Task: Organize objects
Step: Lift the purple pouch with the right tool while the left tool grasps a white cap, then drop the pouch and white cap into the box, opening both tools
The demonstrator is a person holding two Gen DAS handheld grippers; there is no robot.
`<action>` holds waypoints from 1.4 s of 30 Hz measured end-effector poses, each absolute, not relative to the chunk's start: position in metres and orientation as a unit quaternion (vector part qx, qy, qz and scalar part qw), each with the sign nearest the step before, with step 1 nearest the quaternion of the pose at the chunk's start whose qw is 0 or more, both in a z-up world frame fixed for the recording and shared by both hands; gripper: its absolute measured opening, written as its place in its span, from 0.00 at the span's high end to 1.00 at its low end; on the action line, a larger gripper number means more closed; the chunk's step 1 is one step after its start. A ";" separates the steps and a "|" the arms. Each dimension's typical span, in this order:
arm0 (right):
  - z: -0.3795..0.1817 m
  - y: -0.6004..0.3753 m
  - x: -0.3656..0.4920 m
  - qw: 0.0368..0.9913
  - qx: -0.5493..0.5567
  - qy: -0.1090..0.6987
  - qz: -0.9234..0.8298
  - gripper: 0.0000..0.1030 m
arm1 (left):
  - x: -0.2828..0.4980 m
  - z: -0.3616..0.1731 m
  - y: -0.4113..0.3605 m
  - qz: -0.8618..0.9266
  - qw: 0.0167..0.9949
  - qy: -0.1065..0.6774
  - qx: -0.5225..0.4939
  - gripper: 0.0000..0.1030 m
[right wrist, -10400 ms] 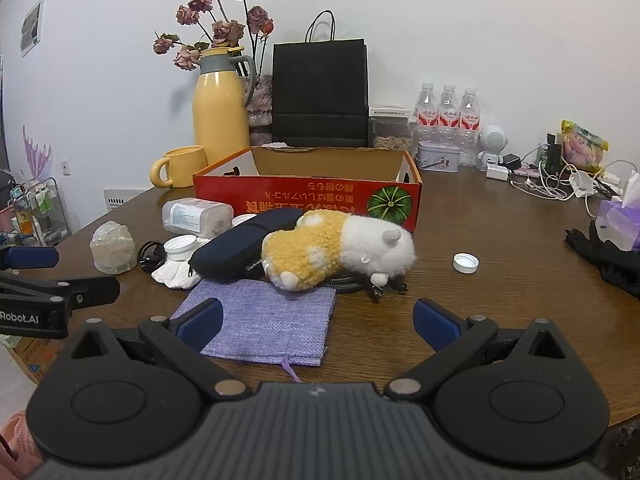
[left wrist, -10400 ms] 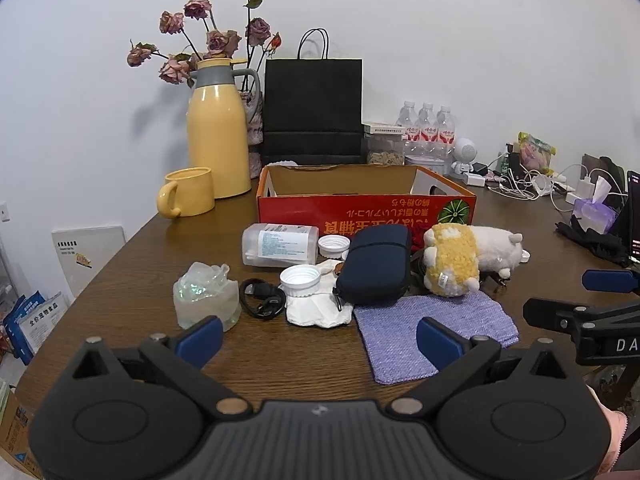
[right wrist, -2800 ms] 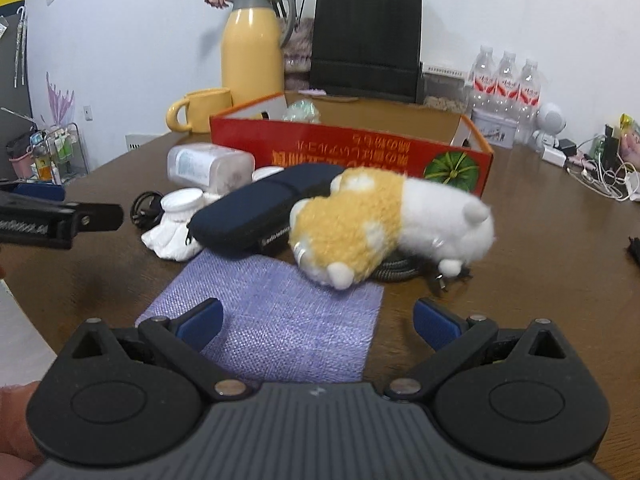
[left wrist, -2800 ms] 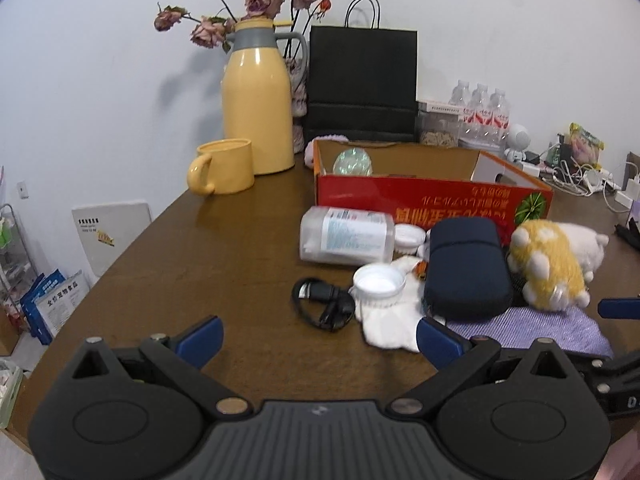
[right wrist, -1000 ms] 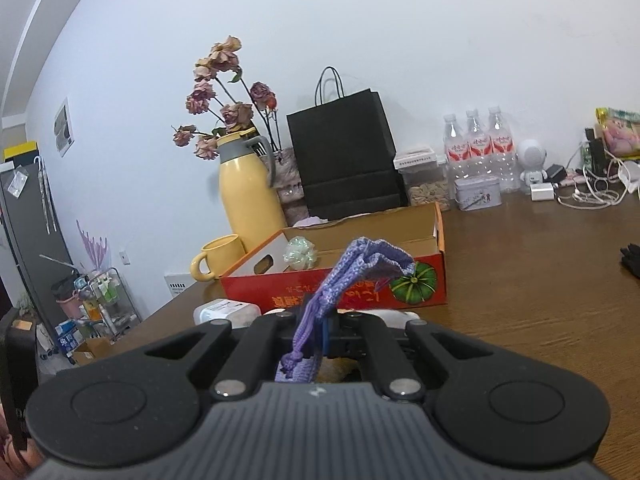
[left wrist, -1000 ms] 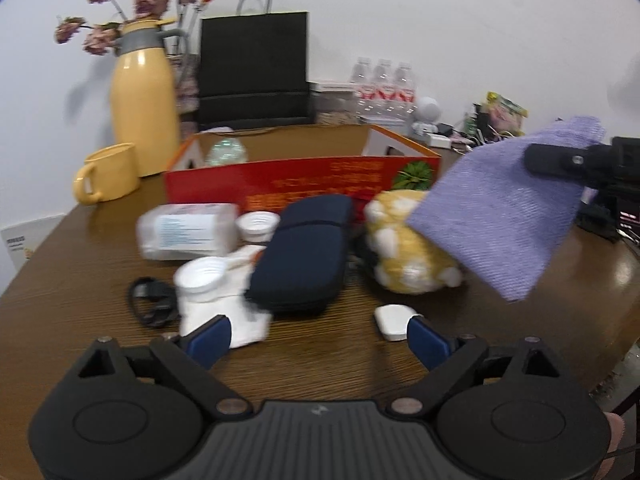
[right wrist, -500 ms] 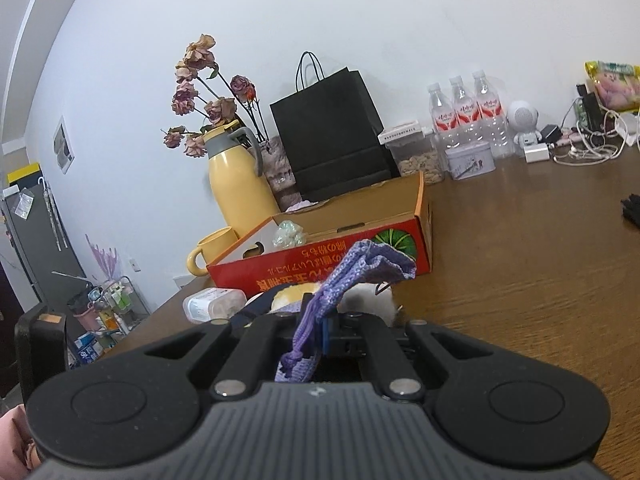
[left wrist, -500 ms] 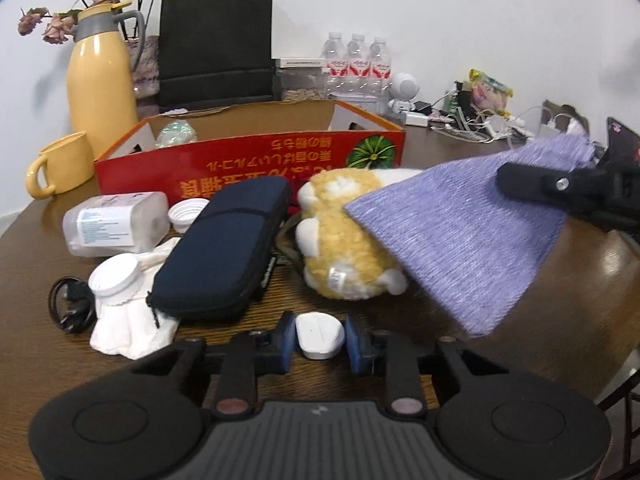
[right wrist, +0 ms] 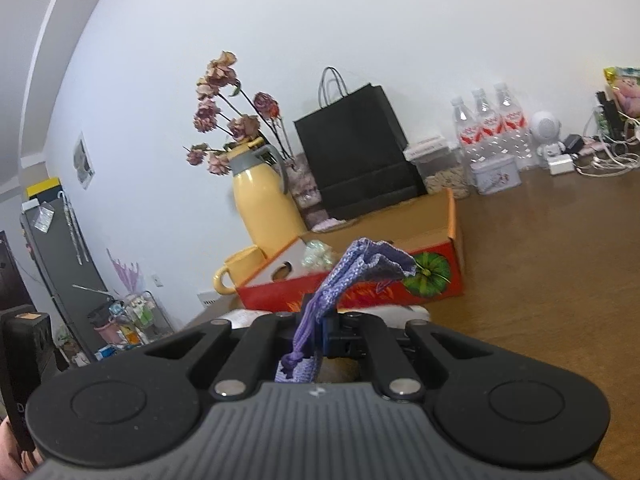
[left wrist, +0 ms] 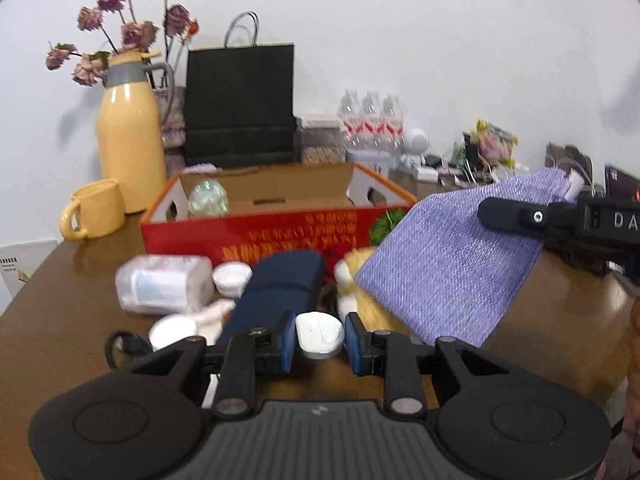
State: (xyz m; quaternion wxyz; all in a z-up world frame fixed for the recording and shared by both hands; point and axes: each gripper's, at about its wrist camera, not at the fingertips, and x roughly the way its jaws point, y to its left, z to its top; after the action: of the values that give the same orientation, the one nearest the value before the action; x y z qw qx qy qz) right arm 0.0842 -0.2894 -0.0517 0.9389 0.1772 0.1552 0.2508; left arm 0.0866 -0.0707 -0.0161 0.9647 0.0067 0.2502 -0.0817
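The left gripper point(left wrist: 319, 339) pinches a small white case point(left wrist: 319, 336) above the table point(left wrist: 64, 320). Only its view shows the purple pouch point(left wrist: 452, 264) hanging open; the right gripper point(right wrist: 320, 330), seemingly clamped tight, grips its bunched edge beside the red box point(right wrist: 360, 292).

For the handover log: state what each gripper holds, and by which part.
Left gripper: white case, by its two sides. Right gripper: purple pouch, by its top edge.

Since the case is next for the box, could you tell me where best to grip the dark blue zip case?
Probably across the narrow width of the dark blue zip case, near its front end, coming from above: it lies flat and long, with its sides crowded by the bottle and plush toy.
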 end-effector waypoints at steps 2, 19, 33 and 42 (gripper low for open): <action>-0.043 -0.283 0.089 0.938 0.176 0.148 0.259 0.97 | 0.091 -0.008 -0.066 -0.076 0.968 0.239 0.001 0.76; -0.001 -0.247 0.184 0.945 0.177 0.121 0.247 0.97 | 0.184 0.043 -0.039 -0.033 0.983 0.178 -0.024 0.76; -0.010 -0.221 0.298 0.953 0.163 0.174 0.190 0.96 | 0.296 0.042 -0.027 -0.009 0.980 0.198 -0.025 0.76; -0.032 -0.210 0.347 0.944 0.120 0.264 0.157 0.78 | 0.340 0.022 -0.026 0.005 0.971 0.240 0.011 0.35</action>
State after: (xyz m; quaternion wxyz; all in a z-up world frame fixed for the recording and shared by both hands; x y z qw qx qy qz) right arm 0.3469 -0.2104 -0.0325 0.9441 0.1199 0.2641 0.1570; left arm 0.3397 -0.0263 0.0223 0.9707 0.0111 0.2400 0.0052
